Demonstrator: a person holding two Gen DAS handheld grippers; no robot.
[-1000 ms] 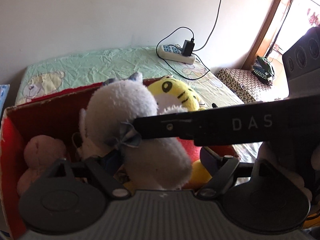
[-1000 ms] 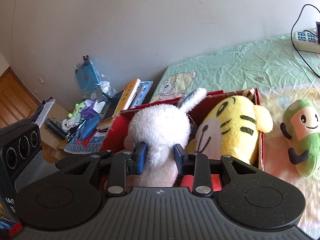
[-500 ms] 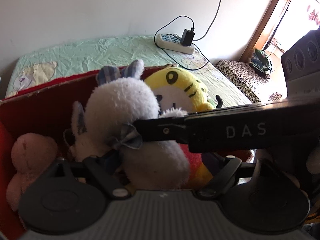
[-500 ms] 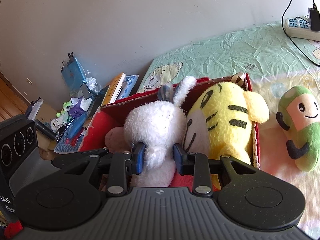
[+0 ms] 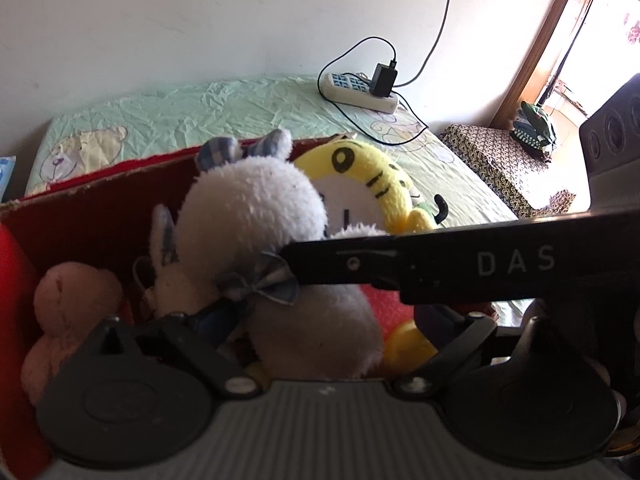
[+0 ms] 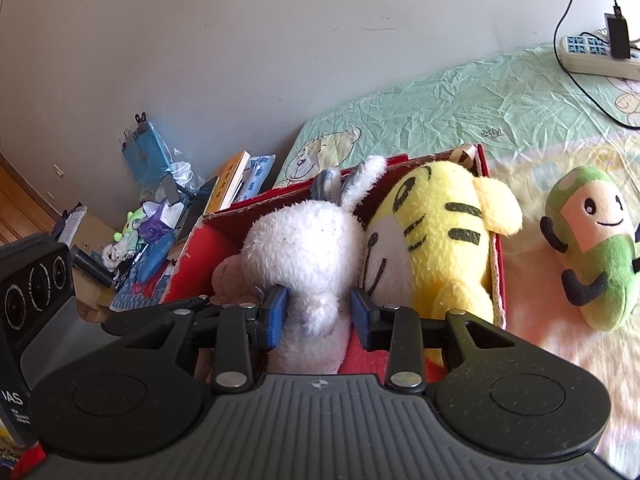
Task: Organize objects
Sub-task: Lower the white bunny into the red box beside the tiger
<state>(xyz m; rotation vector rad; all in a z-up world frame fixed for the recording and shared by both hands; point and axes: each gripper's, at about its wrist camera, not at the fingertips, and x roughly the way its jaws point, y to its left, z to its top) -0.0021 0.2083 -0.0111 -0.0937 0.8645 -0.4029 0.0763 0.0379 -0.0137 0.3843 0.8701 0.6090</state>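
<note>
Meanwhile both jaws open round white bunny in red box on green-sheeted bed.

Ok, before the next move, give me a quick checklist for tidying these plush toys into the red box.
1. White fluffy rabbit plush inside red cardboard box: ok.
2. Right gripper letting go: jaws opening, rabbit between them: ok.
3. Left gripper letting go: jaws opening, rabbit's body between them: ok.
4. Yellow striped tiger plush in the box: ok.
5. Green plush toy in the box: not ok, it lies on the bedsheet beside the box.
6. Room left in the box: cannot tell.
</note>
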